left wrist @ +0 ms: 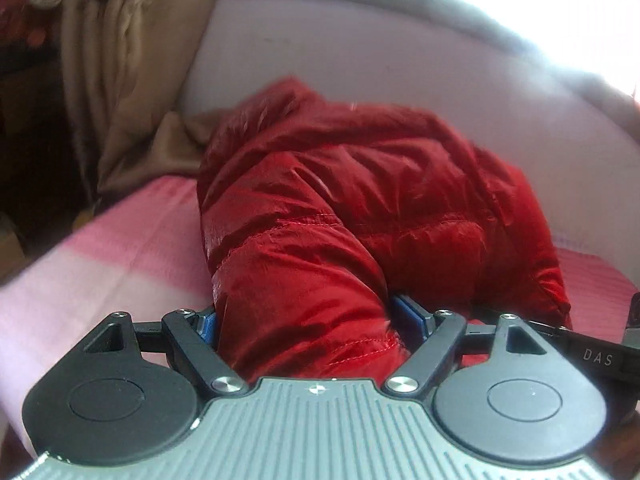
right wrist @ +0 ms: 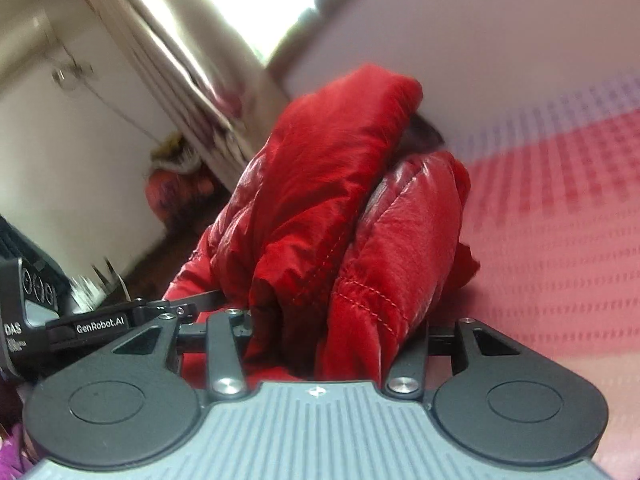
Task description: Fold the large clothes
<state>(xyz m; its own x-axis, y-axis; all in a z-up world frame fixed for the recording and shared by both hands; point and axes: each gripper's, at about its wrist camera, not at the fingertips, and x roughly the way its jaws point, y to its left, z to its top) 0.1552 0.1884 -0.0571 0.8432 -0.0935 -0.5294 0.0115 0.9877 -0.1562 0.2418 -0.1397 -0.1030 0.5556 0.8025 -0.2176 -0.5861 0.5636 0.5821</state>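
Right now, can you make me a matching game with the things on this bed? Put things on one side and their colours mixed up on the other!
Things:
1. puffer jacket
2. bed cover
3. curtain
4. headboard

Colours:
A. beige
B. pale lilac
C. shiny red
D. pink stripes

Pairs: 1-C, 2-D, 3-A, 4-B

Bonus: the left gripper and the right gripper both clamp the puffer jacket.

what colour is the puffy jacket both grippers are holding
Shiny red, with quilted stitch lines. The jacket shows best in the left wrist view, lying on a pink striped bed cover.
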